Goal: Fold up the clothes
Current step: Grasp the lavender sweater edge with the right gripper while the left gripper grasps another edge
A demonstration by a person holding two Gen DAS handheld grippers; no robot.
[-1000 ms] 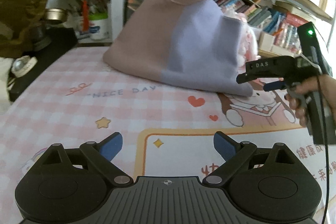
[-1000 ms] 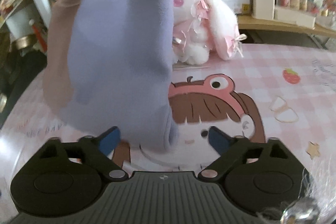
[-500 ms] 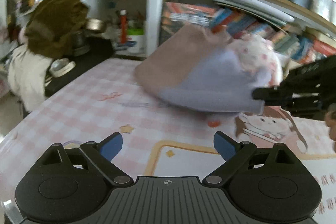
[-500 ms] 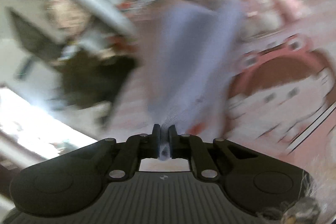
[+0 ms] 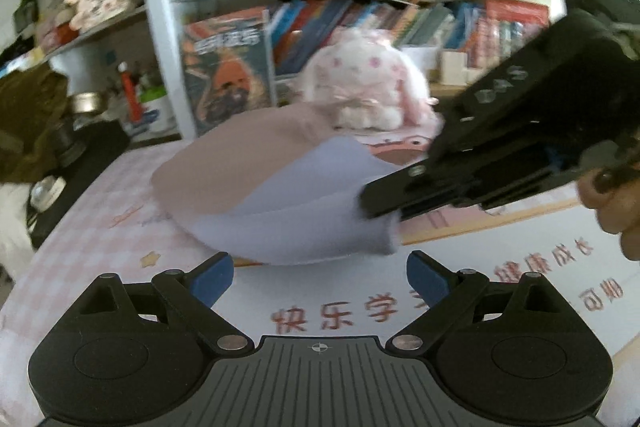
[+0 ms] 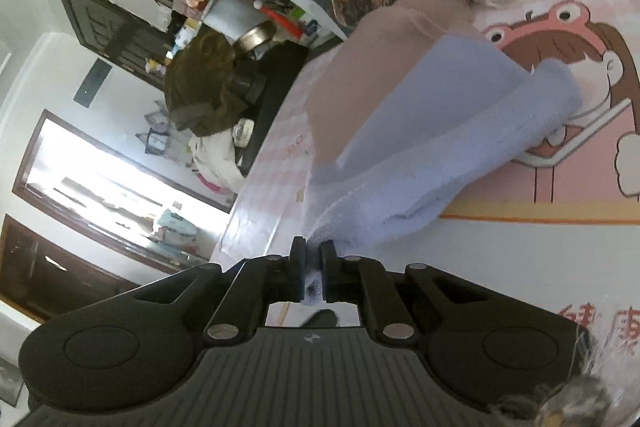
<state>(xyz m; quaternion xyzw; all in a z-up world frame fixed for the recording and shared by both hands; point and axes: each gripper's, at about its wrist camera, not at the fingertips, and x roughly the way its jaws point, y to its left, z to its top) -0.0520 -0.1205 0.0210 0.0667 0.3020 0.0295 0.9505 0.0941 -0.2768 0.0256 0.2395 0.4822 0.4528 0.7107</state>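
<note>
A garment, half dusty pink and half lavender (image 5: 280,203), lies on the cartoon-printed table cover (image 5: 480,267). It also shows in the right wrist view (image 6: 432,131), with its lavender part bunched in folds. My right gripper (image 6: 313,267) is shut on a lavender corner of the garment; in the left wrist view it (image 5: 372,205) comes in from the right, low over the table. My left gripper (image 5: 320,273) is open and empty, just in front of the garment's near edge.
A pink plush rabbit (image 5: 364,87) sits behind the garment against a bookshelf (image 5: 360,27). A dark brown bundle (image 6: 200,87), a metal bowl (image 6: 256,35) and a black block (image 5: 92,147) stand at the table's left end.
My right gripper closed on the garment's lavender corner and dragged it down and toward me, flattening the draped garment off the plush rabbit. My left gripper stayed open and closed in on the garment.
</note>
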